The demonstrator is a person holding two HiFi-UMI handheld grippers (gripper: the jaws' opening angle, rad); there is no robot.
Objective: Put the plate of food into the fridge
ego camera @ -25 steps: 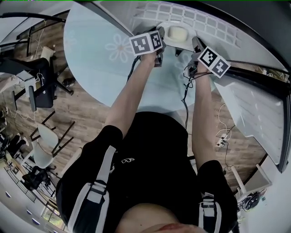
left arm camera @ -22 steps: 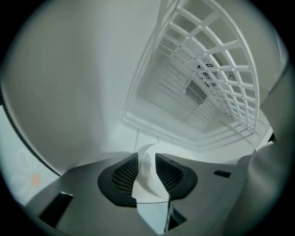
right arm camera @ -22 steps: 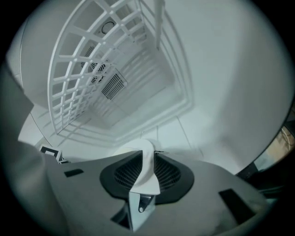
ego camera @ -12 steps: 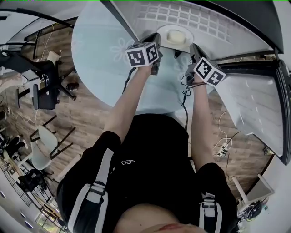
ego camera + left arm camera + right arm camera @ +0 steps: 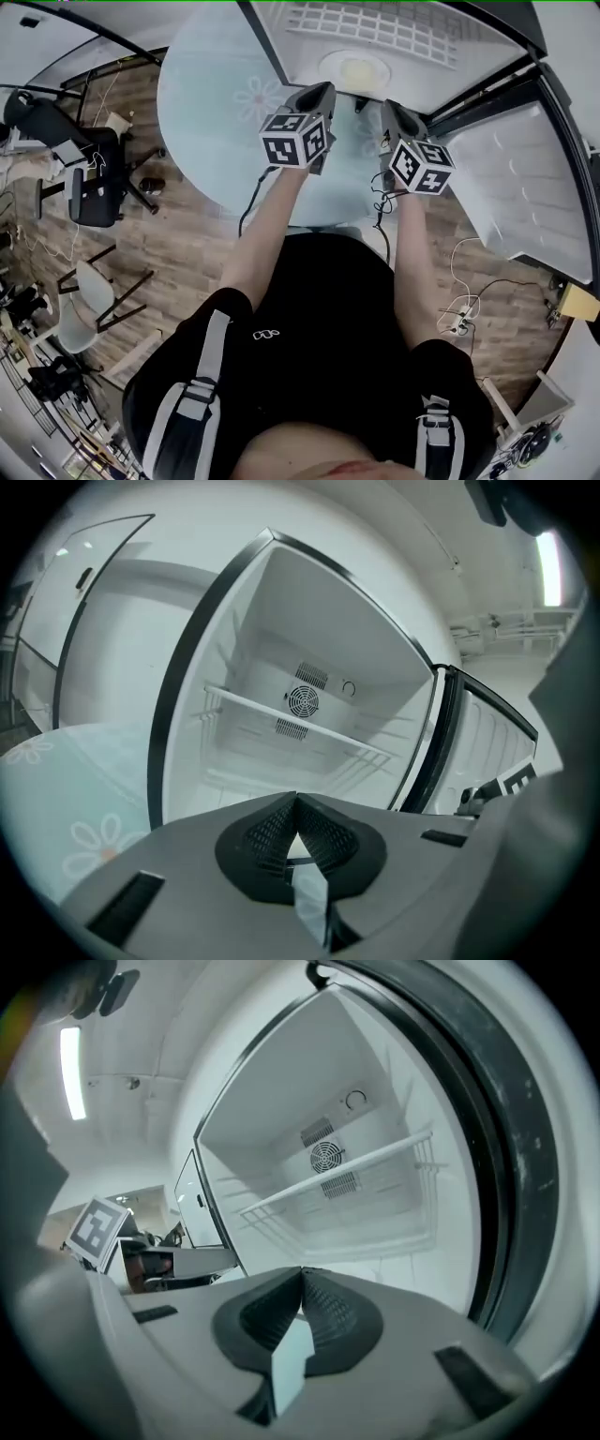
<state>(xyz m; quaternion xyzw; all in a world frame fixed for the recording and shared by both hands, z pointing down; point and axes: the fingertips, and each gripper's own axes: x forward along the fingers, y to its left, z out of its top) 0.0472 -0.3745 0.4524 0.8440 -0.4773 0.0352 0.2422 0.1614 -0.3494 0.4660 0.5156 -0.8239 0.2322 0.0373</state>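
While plate (image 5: 354,68) sits in fridge (image 5: 422,75), left hand-held gripper (image 5: 322,92) and right hand-held gripper (image 5: 391,111) have drawn back, closed, empty.

Fridge bottom: white inner floor of the open fridge (image 5: 422,75); a round white plate with a pale yellow lump of food (image 5: 356,70) lies on it.
Fridge shelf: white wire rack (image 5: 291,722) across the compartment.
Table: round pale blue top with white flower print (image 5: 211,103), beside the fridge.
Floor: brown wood planks (image 5: 187,234), carrying a black office chair (image 5: 89,183) and a white power strip (image 5: 457,321).
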